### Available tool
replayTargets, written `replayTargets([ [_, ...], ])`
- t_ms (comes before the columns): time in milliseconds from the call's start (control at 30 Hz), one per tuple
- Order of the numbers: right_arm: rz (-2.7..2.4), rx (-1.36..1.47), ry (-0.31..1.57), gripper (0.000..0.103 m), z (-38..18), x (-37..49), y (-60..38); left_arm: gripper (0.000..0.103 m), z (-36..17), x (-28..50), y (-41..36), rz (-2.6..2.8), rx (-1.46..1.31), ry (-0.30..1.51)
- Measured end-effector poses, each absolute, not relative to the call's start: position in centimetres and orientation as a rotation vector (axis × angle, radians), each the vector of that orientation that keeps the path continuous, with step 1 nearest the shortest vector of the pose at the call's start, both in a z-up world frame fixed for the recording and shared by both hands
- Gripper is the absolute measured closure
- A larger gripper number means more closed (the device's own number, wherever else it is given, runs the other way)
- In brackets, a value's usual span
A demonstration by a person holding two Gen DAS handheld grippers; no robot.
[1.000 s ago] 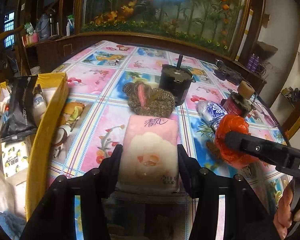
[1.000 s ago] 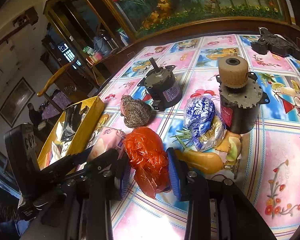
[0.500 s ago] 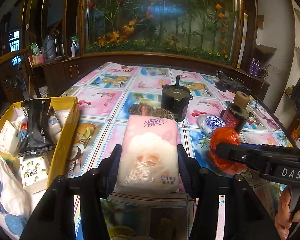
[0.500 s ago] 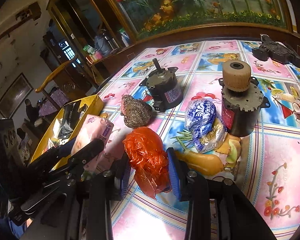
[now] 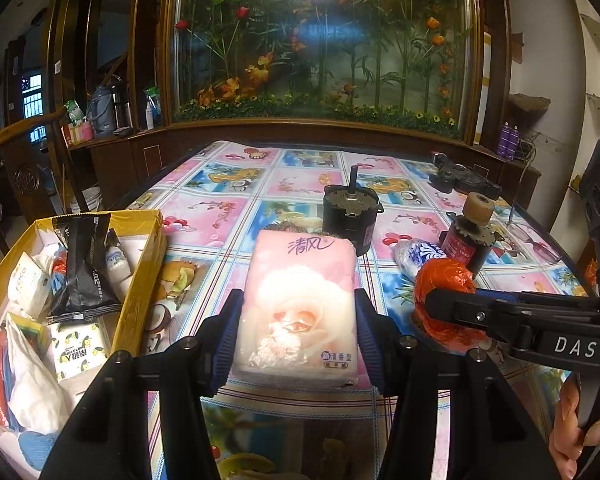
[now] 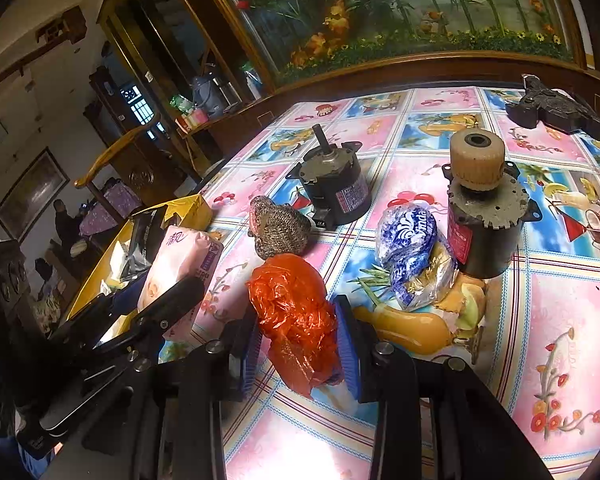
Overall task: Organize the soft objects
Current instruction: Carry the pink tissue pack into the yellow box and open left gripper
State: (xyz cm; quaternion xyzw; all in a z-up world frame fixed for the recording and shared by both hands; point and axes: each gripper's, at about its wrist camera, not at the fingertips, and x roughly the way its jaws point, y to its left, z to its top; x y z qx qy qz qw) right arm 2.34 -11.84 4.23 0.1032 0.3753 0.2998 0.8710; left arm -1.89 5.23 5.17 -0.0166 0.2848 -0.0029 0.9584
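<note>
My left gripper is shut on a pink tissue pack and holds it above the table; the pack also shows in the right wrist view. My right gripper is shut on a crumpled orange plastic bag, which also shows at the right of the left wrist view. A yellow box with several soft packs stands at the left. A brown knitted item and a blue-white tissue pack lie on the table.
Two motors stand on the floral tablecloth: a black one and one with a beige roller. A black device lies at the far right. A wooden chair stands left of the table.
My left gripper has lifted the pink tissue pack up off the table and now hides the knitted item behind it. The right gripper holds the orange bag and has risen slightly.
</note>
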Motion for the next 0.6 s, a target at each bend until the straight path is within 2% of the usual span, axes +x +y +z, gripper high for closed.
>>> replayTargets([
  [600, 0.549, 0.190, 0.715, 0.065, 5.0, 1.0, -11.4, 0.051, 6.3, -3.4, 5.7, -0.011, -0.053, 0.494],
])
